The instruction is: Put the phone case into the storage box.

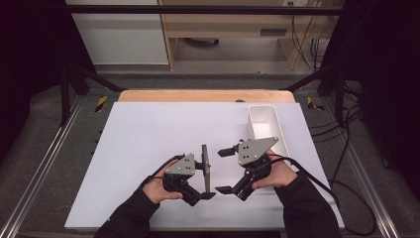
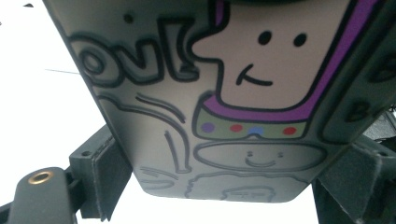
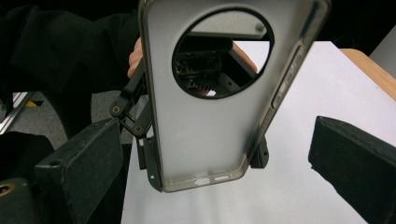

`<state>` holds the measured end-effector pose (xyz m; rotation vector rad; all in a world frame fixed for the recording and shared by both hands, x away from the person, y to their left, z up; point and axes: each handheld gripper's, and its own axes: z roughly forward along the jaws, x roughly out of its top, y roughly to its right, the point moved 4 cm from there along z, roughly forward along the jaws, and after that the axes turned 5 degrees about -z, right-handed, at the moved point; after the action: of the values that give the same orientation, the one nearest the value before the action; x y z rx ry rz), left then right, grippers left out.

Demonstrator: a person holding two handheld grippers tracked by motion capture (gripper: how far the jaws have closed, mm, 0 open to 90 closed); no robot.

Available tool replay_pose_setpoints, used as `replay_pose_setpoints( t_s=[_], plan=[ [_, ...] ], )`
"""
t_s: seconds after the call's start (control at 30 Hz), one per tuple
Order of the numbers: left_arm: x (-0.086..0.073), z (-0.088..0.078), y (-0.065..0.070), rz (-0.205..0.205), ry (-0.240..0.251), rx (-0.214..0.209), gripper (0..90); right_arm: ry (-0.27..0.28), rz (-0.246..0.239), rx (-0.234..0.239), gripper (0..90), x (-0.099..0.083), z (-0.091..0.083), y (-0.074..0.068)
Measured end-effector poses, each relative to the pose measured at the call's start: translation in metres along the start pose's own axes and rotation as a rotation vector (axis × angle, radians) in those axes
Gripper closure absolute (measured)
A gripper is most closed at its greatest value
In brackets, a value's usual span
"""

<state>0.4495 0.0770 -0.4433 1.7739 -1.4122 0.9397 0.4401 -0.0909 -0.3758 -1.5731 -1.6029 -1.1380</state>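
Jaws first: my left gripper [image 1: 205,179] is clamped across a phone case [image 1: 206,168], pads pressing on both edges, so that one's holding. My right gripper [image 1: 225,171] stands wide with nothing between the pads, pointed at the case from the 3 o'clock side and just short of it.

From the high view I see the case edge-on, held upright above the white mat [image 1: 148,148], a bit toward 6 o'clock from the middle. From the left gripper view its printed back [image 2: 210,93] has a cartoon face, purple outlines and coloured dots. From the right gripper view I get the plain inside [image 3: 205,126] with a big round cutout.

Further out, a white bin [image 1: 267,128] sits at about 2 o'clock on the mat.
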Motion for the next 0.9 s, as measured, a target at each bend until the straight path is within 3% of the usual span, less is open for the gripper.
replay_pose_setpoints(
  t_s=[0.9],
  plan=[
    [-0.007,0.010,0.004,0.016,-0.021,-0.033,11.4,0.006,0.007,0.057,5.5,-0.001,0.023,0.003]
  ],
)
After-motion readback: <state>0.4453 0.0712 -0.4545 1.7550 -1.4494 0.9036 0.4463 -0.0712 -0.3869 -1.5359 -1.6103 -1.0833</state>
